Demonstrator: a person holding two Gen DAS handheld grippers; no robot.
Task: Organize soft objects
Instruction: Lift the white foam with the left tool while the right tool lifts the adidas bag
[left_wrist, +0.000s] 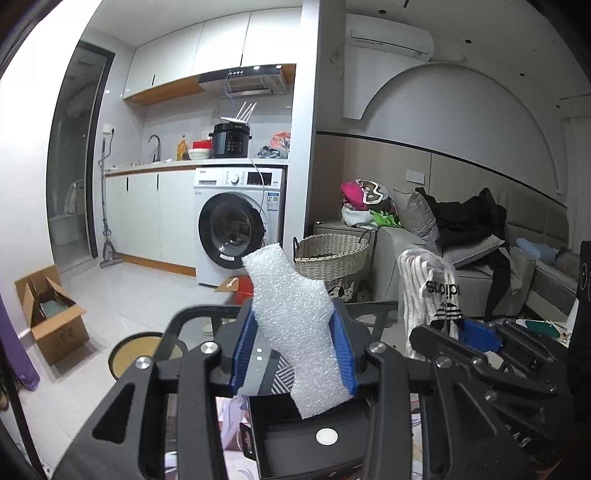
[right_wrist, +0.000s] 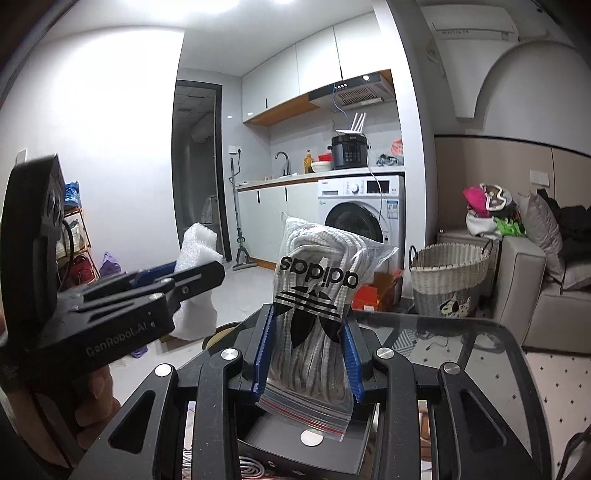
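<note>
My left gripper (left_wrist: 293, 354) is shut on a white foam sheet (left_wrist: 291, 310) that stands upright between its blue pads (left_wrist: 243, 350). In the right wrist view that same gripper (right_wrist: 177, 275) and foam sheet (right_wrist: 195, 254) show at the left. My right gripper (right_wrist: 308, 354) is shut on a clear zip bag of striped socks (right_wrist: 317, 295) with a black logo, held upright. The left wrist view shows the bag of socks (left_wrist: 432, 291) and the right gripper (left_wrist: 476, 334) at the right. A woven basket (left_wrist: 330, 256) (right_wrist: 448, 275) stands on the floor ahead, beside the sofa.
A glass table (right_wrist: 461, 354) with a black rim lies below both grippers. A washing machine (left_wrist: 240, 221) and kitchen counter stand at the back. An open cardboard box (left_wrist: 51, 314) is on the floor at left. The sofa (left_wrist: 480, 258) holds cushions and dark clothes.
</note>
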